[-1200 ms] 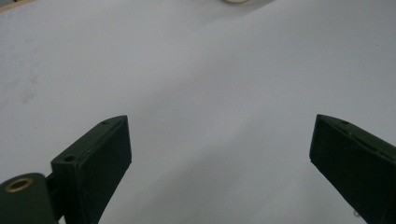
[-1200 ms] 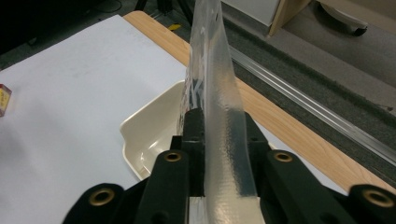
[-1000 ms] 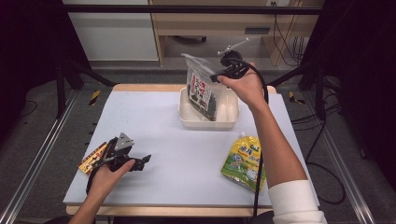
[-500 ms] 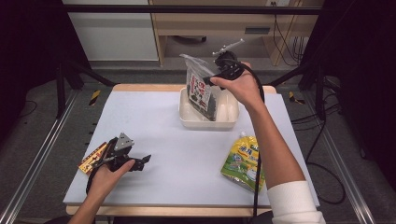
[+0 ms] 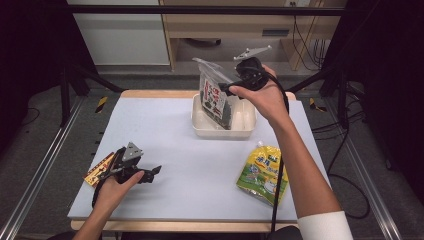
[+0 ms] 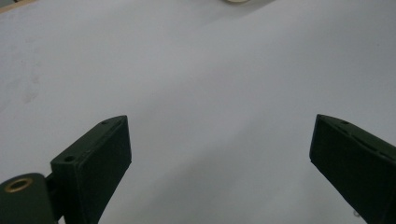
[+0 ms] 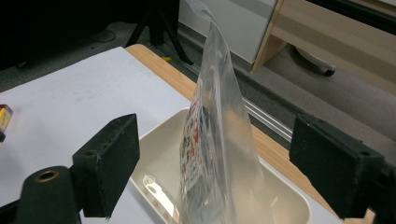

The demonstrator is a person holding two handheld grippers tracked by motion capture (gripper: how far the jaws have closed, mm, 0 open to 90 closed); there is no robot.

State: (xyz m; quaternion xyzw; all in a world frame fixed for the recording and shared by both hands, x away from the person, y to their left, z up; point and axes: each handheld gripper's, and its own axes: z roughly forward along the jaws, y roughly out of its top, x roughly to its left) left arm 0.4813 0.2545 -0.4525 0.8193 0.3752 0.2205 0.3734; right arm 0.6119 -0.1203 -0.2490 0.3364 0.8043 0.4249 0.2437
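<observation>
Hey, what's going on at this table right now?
A person is working with a hand-held gripper in each hand. The right hand-held gripper has just been opening its jaws around a clear snack bag that stands in the white tray; the pads no longer press on it. The left hand-held gripper rests open on the table, near a small orange packet. A yellow-green pouch lies near the right forearm.

High view overhead, gripper views close
</observation>
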